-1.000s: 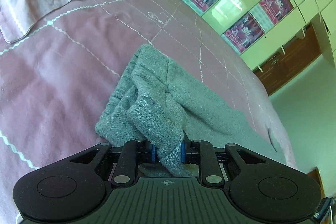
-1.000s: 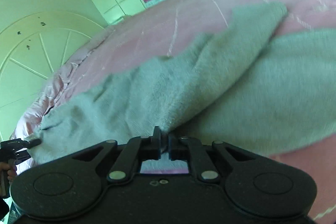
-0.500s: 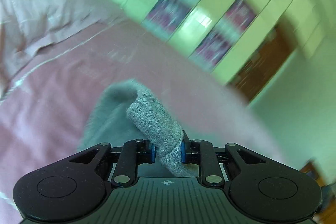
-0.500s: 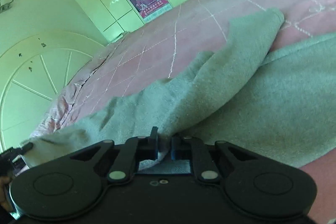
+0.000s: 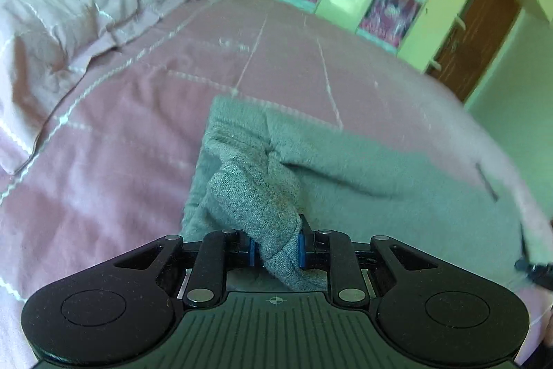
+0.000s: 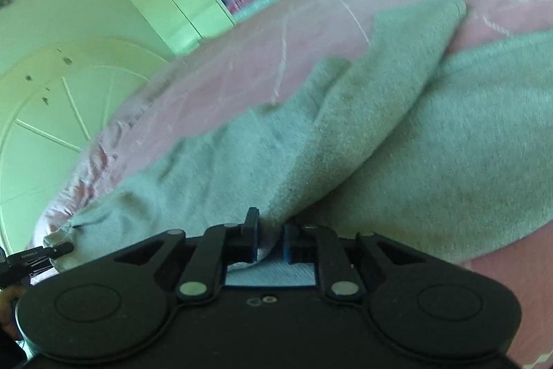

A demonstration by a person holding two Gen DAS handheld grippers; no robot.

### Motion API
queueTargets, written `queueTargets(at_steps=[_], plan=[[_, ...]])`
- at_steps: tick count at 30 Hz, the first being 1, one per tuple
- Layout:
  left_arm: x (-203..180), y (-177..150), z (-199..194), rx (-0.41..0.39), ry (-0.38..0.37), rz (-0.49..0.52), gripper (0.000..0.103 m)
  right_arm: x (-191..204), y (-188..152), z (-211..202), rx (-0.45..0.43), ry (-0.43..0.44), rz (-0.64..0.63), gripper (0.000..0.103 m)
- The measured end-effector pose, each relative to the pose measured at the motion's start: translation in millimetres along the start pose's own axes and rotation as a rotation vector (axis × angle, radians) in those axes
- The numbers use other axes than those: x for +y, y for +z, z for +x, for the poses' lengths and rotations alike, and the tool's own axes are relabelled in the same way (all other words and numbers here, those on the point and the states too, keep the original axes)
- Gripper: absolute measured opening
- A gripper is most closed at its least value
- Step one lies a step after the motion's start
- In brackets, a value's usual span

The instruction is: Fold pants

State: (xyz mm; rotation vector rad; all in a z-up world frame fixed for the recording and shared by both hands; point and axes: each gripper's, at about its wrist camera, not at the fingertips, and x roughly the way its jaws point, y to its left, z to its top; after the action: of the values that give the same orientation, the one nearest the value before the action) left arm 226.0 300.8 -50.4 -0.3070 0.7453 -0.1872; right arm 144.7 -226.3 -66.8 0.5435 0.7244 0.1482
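Observation:
Grey knit pants (image 5: pixel 363 175) lie spread on a pink bed. My left gripper (image 5: pixel 276 248) is shut on a bunched roll of the pants' fabric, which rises from between the blue pads. In the right wrist view the same pants (image 6: pixel 432 144) fill the middle, one layer folded over another. My right gripper (image 6: pixel 271 239) is shut on a thin edge of that cloth. The other gripper's black tip (image 6: pixel 41 255) shows at the far left, at the pants' corner, and likewise a black tip (image 5: pixel 534 268) at the right edge of the left wrist view.
The pink bedspread (image 5: pixel 114 140) with white stitched lines covers the bed. A pillow (image 5: pixel 62 26) lies at the upper left. Pale green cupboards with posters (image 5: pixel 390 12) and a brown door (image 5: pixel 473 33) stand behind the bed. A round-patterned headboard (image 6: pixel 45 113) is at left.
The left wrist view has rolled, so the bed sits more level, and the held roll of cloth stays between the pads. The right view barely shifted, its grip unchanged.

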Motion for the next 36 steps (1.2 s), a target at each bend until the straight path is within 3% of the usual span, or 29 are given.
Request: queueTargets(at_steps=[2, 3, 5, 6, 7, 12, 14, 17, 20, 23, 25, 28, 31, 33, 36], plan=[[-4, 0, -9, -0.024, 0.012, 0.002, 0.031, 0, 1, -2, -0.008, 0.006, 0.0, 0.004], [-7, -1, -14, -0.043, 0.034, 0.002, 0.037, 1, 2, -4, -0.017, 0.011, 0.0, 0.009], [-18, -5, -28, -0.081, 0.099, 0.025, 0.076, 2, 3, -10, -0.038, 0.014, 0.002, 0.014], [-23, -8, -34, -0.101, 0.13, 0.038, 0.085, 2, 5, -14, -0.045, 0.013, -0.003, 0.018], [-30, -12, -41, -0.123, 0.186, 0.048, 0.102, 3, 6, -17, -0.054, 0.007, -0.012, 0.019], [-62, -29, -59, -0.155, 0.416, 0.014, 0.103, 1, 12, -41, -0.127, -0.04, -0.052, 0.022], [-83, -38, -62, -0.191, 0.397, 0.023, 0.103, 6, 19, -50, -0.164, -0.079, -0.105, 0.022], [-128, -47, -48, -0.218, 0.373, 0.121, 0.103, 14, 35, -52, -0.205, -0.12, -0.187, 0.022], [-171, -56, -26, -0.198, 0.387, 0.211, 0.103, 22, 55, -38, -0.209, -0.163, -0.243, 0.022], [-198, -71, -3, -0.119, 0.427, 0.29, 0.103, 25, 72, -11, -0.181, -0.249, -0.283, 0.02], [-202, -84, 5, -0.106, 0.432, 0.318, 0.103, 18, 79, 5, -0.136, -0.314, -0.286, 0.022], [-196, -82, 0, -0.09, 0.387, 0.253, 0.103, 5, 80, 16, -0.08, -0.332, -0.286, 0.019], [-194, -83, 0, -0.085, 0.374, 0.234, 0.103, 6, 78, 9, -0.106, -0.307, -0.316, 0.022], [-199, -86, -1, -0.087, 0.388, 0.247, 0.103, 13, 79, 15, -0.091, -0.36, -0.375, 0.021], [-195, -82, 5, -0.089, 0.392, 0.241, 0.103, 11, 83, 26, -0.061, -0.346, -0.335, 0.023]])
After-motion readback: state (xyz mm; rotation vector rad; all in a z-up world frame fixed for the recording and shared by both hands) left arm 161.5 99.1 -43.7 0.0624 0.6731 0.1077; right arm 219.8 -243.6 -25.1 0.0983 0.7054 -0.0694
